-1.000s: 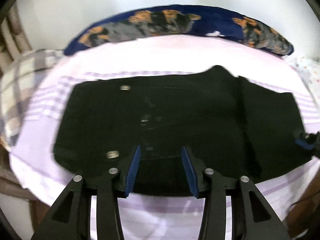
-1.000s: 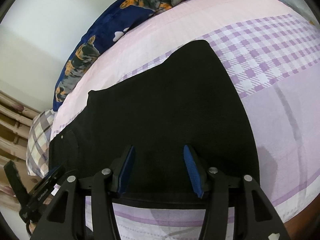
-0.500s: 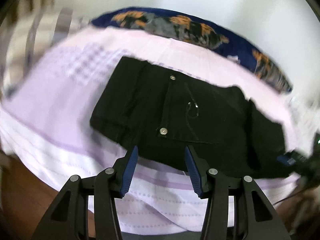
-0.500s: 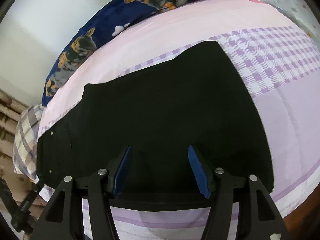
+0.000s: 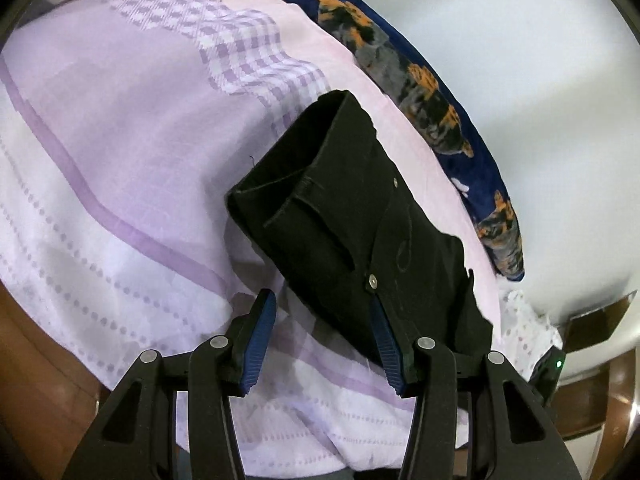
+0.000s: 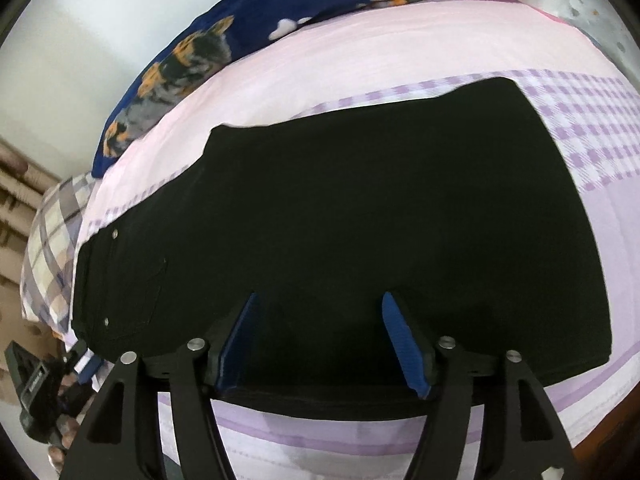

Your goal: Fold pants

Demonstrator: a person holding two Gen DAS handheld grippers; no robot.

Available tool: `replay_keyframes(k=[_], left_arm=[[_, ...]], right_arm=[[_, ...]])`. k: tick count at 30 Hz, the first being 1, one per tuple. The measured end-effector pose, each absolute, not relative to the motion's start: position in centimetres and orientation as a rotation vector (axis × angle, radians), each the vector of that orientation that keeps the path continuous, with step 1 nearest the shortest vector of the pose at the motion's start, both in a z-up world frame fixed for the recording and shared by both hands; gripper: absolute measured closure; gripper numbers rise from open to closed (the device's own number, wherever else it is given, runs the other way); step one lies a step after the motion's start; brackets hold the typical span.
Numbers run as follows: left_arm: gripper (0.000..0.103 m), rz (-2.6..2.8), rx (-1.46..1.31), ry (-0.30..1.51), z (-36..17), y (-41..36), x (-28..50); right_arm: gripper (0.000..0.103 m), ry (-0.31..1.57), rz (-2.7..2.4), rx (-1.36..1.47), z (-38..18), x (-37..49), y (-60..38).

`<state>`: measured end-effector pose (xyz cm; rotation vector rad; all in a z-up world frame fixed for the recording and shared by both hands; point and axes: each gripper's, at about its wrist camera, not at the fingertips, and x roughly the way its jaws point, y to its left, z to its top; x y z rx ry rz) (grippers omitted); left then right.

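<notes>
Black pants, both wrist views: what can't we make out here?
- Left wrist view: the black pants run behind the left claw, whose fingers cover their near right end.
- Right wrist view: the pants are so dark that layers and fold lines don't show; the right claw covers part of the near hem.
- Right wrist view: the left claw is mostly cut off at the lower left edge, so its opening can't be read there.

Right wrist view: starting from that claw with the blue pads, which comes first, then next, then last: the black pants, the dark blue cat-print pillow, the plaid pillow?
1. Black pants, directly under and ahead of the right gripper.
2. Plaid pillow, off to the left at the bed's edge.
3. Dark blue cat-print pillow, farthest, along the white wall behind the pants.
</notes>
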<state>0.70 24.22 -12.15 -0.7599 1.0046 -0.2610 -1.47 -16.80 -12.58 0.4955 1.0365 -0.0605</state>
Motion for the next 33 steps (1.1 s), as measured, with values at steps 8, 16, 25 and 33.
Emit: replay_keyframes(k=[8,16,25,33], left_arm=[[0.053,-0.28,-0.901,0.983,-13.9,25.8,1.3],[0.053,-0.297,-0.949,0.984,-14.6,26.4,1.7],[0.053,-0.283,-1.061,0.938,-15.3,27.8,2.8],[0.051,-0.259,-1.03,0.923,-15.0,27.8,3.8]], right_arm=[[0.034,1.052,-0.068,0.463,-12.4,-1.0,-15.6],[0.033,1.053,-0.074,0.461,-12.5,-1.0,-15.5],[0.031,1.054,-0.073,0.456,-12.6,-1.0,-15.6],[0.029,1.054,-0.073,0.443,-12.5,-0.9,-15.3]])
